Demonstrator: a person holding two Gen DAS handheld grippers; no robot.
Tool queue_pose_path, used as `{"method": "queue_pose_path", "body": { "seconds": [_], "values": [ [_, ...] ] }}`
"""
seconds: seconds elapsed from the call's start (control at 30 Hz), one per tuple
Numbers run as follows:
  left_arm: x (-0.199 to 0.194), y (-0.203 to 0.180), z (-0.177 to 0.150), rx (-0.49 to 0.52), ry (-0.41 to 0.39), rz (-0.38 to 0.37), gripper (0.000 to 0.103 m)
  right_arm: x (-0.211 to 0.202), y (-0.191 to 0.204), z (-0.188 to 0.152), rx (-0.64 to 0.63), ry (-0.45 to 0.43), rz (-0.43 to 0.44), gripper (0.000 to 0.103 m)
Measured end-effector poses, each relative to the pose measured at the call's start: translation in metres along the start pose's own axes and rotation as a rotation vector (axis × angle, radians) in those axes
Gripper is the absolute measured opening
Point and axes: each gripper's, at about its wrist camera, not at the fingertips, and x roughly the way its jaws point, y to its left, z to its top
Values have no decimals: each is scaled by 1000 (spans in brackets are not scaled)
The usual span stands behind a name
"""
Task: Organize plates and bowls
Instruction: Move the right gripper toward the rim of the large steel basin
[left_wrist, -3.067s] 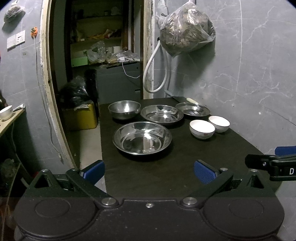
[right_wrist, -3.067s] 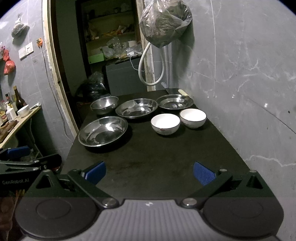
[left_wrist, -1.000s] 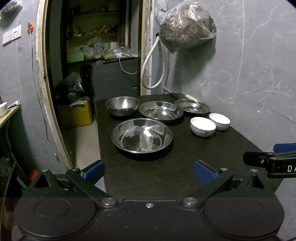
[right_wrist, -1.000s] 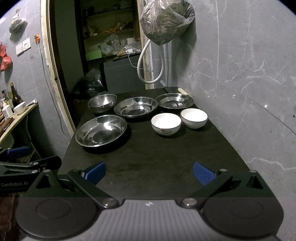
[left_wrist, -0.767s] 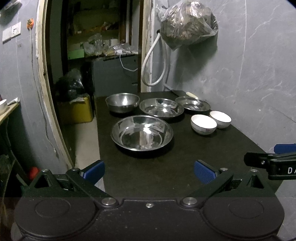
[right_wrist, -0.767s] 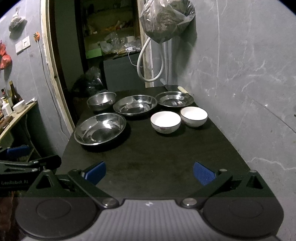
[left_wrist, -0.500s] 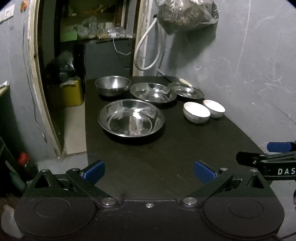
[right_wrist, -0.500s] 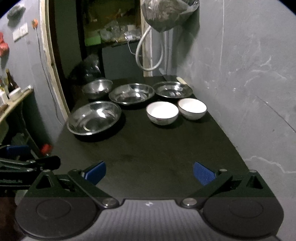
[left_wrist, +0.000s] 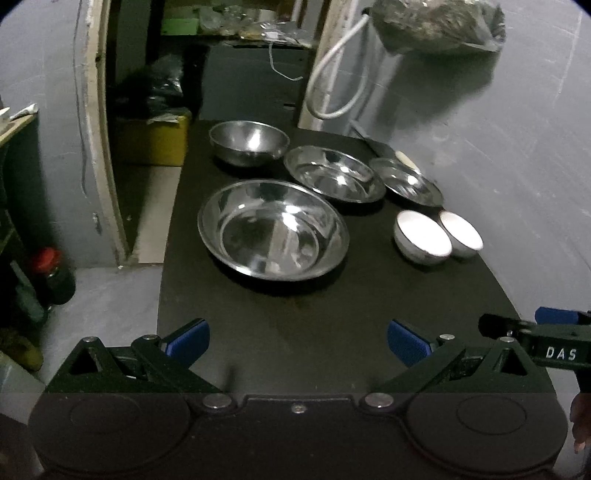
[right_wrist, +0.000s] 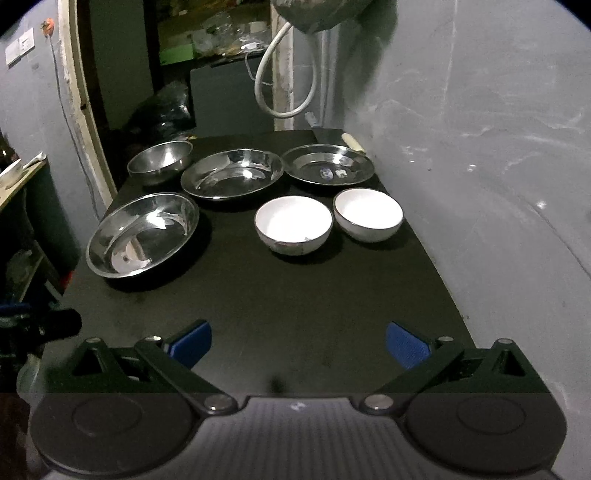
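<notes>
- Both claws have tipped down toward the surface (right_wrist: 295, 295) since earlier.
- Left claw (left_wrist: 297, 338) and right claw (right_wrist: 297, 338) are spread, empty.
- Large steel plate (left_wrist: 273, 229) lies ahead, nearer the left claw; white bowls (right_wrist: 293, 223) lie ahead of the right.

1. Grey marble-patterned wall (right_wrist: 480, 129), filling the right half of both views.
2. Black table (right_wrist: 277, 295), running from the lower centre towards the upper centre, its right edge against that wall.
3. Open doorway (left_wrist: 122, 92), upper left, with a pale chipped frame; dim shelves of clutter show beyond it.
4. Yellow box (left_wrist: 151, 138) on the floor inside the doorway, left of the table's far end.
5. White hose (right_wrist: 284, 74), looped against the wall at upper centre.
6. Filled plastic bag (left_wrist: 436, 22), hanging at upper right.
7. Grey floor (left_wrist: 110, 302), lower left.
8. Light: dim overall.
</notes>
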Motion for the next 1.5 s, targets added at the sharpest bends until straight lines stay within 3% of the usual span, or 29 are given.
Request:
{"method": "queue_pose_path", "body": {
  "seconds": [0.2, 0.4, 0.53, 0.77, 0.87, 1.1, 1.23, 1.4, 1.5],
  "values": [
    [12, -7, 23, -70, 18, 65, 102, 24, -11, 19, -4, 31, 47, 103],
    [38, 9, 53, -130, 130, 13, 102, 39, -14, 38, 22, 14, 63, 103],
    [51, 26, 75, -116, 107, -3, 102, 50, -10, 50, 46, -21, 62, 103],
    [83, 62, 129, -2, -9, 14, 102, 64, 13, 72, 48, -61, 55, 103],
    [102, 78, 150, 20, -25, 18, 102, 76, 27, 83, 41, -65, 34, 103],
    [142, 85, 177, 77, -6, -54, 102, 101, 42, 109, 48, -100, 4, 103],
    [161, 71, 182, 33, 35, -88, 102, 118, 40, 121, 42, -88, 8, 103],
    [191, 55, 182, -106, 113, -92, 100, 143, 31, 138, 57, -67, 57, 102],
    [209, 42, 181, -138, 155, -76, 96, 157, 23, 145, 82, -46, 92, 93]
  ]
}}
